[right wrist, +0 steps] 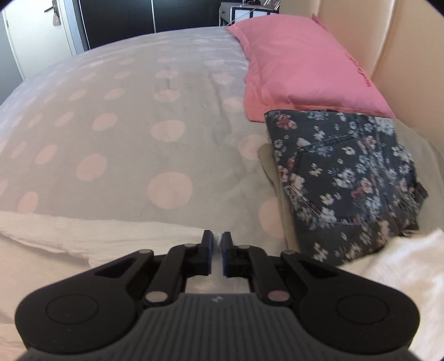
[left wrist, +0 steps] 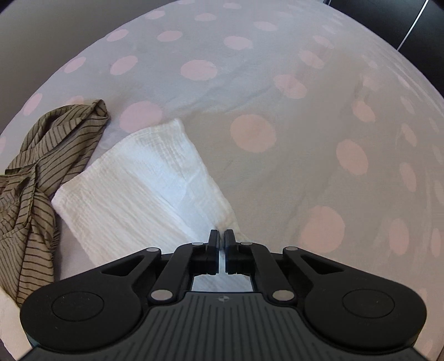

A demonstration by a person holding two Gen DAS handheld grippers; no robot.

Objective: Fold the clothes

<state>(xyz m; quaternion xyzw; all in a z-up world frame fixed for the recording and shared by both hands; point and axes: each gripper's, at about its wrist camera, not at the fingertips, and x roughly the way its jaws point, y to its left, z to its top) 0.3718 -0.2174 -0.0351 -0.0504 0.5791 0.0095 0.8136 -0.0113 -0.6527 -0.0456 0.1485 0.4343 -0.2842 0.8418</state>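
Note:
A white crinkled garment (left wrist: 144, 177) lies partly folded on the spotted bed cover (left wrist: 249, 83). My left gripper (left wrist: 221, 236) is shut on its near right corner. In the right wrist view the same white garment (right wrist: 91, 232) stretches left along the bed cover (right wrist: 138, 125), and my right gripper (right wrist: 217, 237) is shut on its edge. The cloth under both grippers is mostly hidden by the gripper bodies.
A crumpled olive striped garment (left wrist: 41, 166) lies left of the white one. A folded dark floral garment (right wrist: 347, 177) sits on a beige one (right wrist: 280, 200) at the right, with a pink pillow (right wrist: 299, 61) behind and a white cloth (right wrist: 396, 266) in front. Dark cabinets (right wrist: 119, 19) stand beyond the bed.

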